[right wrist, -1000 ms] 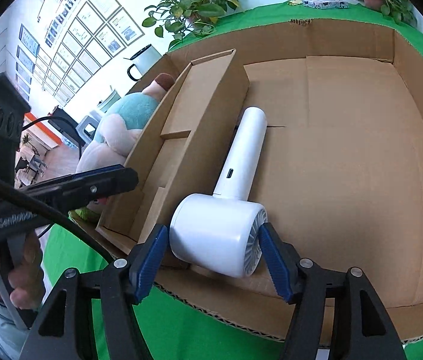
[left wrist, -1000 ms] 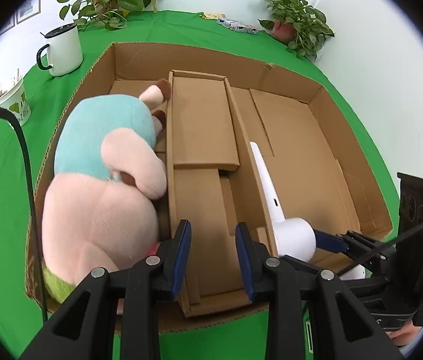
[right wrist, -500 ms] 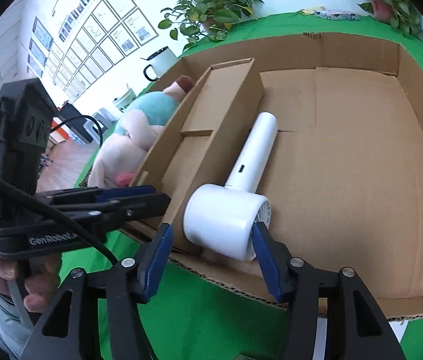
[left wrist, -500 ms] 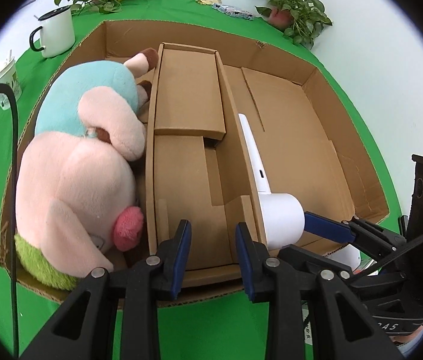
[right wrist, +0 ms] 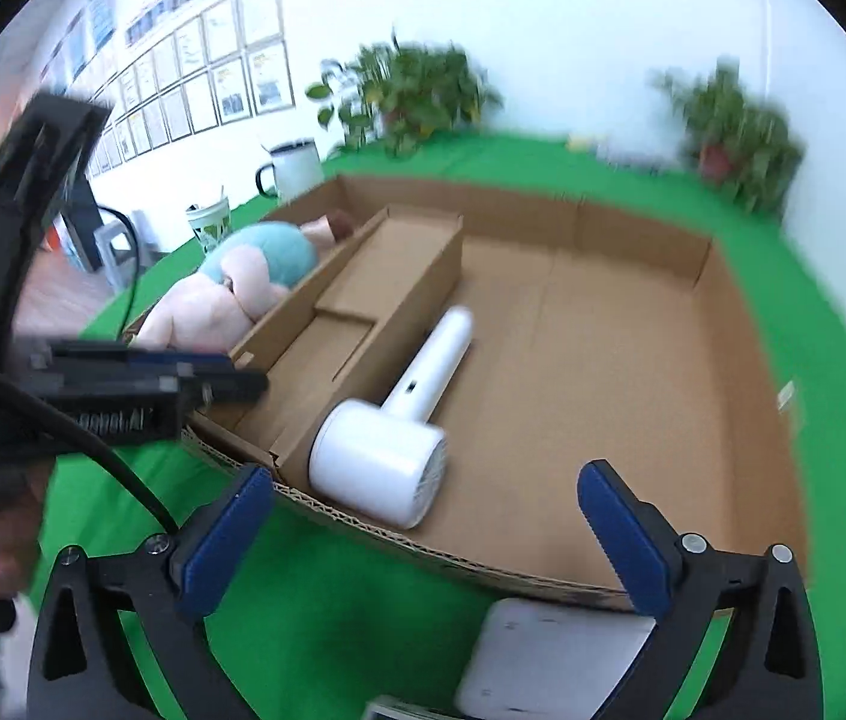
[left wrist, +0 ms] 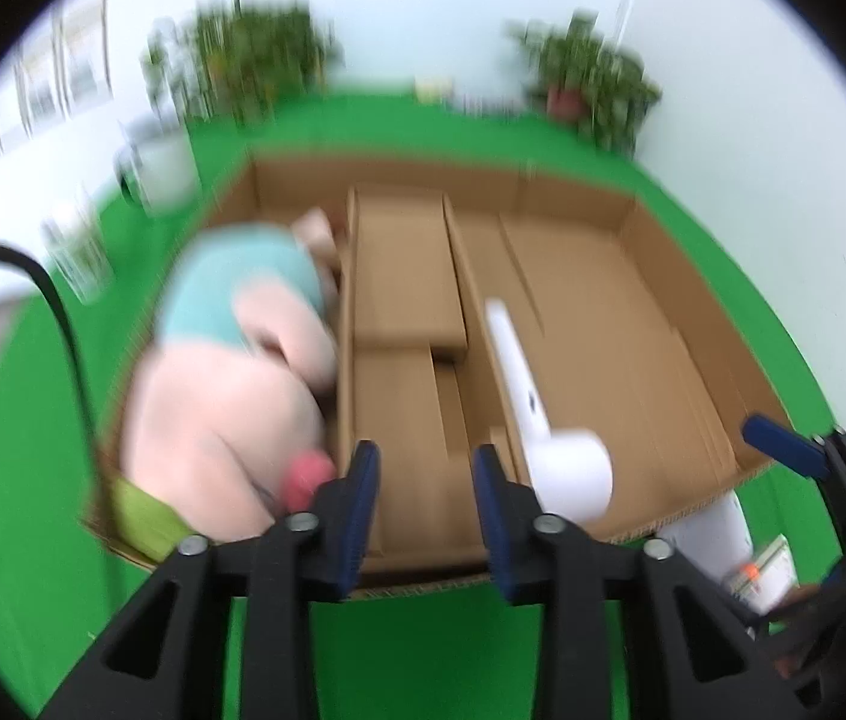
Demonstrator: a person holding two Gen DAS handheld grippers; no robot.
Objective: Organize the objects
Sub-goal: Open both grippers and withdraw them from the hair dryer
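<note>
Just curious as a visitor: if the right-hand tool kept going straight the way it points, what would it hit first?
Probably the white hair dryer lying in the cardboard box. The right tool, its jaws opening and empty, points at the dryer's round head just past the box's near edge, though depth is hard to judge.

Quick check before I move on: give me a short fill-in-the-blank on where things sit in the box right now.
1. The white hair dryer lies inside the ____ box.
2. The plush pig sits on the far side of the cardboard ____ from the hair dryer.
3. The right gripper has its jaws opening, with ____ between them.
4. The table cover is ____ in colour.

Missing words: cardboard; insert; nothing; green
</note>
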